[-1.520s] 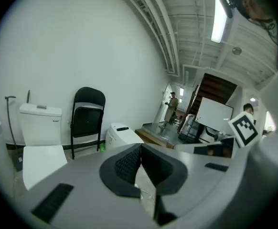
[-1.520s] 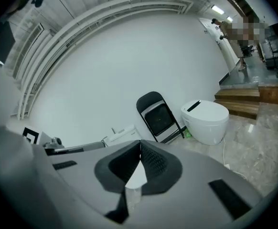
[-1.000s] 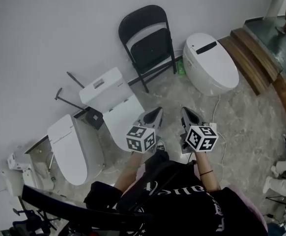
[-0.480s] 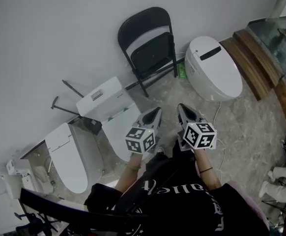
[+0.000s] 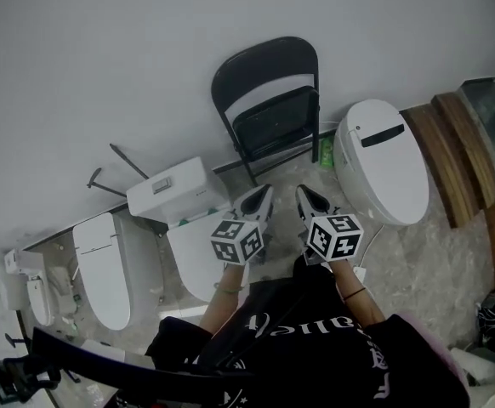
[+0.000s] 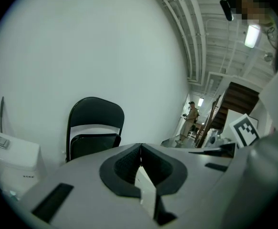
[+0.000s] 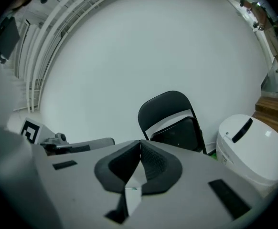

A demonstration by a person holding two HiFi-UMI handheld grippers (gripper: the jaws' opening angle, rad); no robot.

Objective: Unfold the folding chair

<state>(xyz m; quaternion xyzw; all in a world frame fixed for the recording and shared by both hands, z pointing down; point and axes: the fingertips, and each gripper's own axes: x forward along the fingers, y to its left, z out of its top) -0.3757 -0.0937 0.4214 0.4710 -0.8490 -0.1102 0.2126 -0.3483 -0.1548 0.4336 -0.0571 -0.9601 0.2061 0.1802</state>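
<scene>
A black folding chair (image 5: 273, 109) leans folded against the white wall, its seat flat against the back; it shows in the left gripper view (image 6: 93, 130) and in the right gripper view (image 7: 173, 120) too. My left gripper (image 5: 267, 190) and right gripper (image 5: 299, 191) are held side by side in front of the chair, a short way from it and not touching it. Both have their jaws shut with nothing between them. Each points toward the chair.
A white toilet (image 5: 382, 160) stands right of the chair. Left of it are a toilet with a cistern (image 5: 179, 194) and another white toilet (image 5: 103, 266). Wooden steps (image 5: 469, 143) rise at the far right. A person (image 6: 192, 117) stands far off down the room.
Both grippers have moved forward toward the chair, which now sits closer and more central in the head view. Their jaws stayed shut.
</scene>
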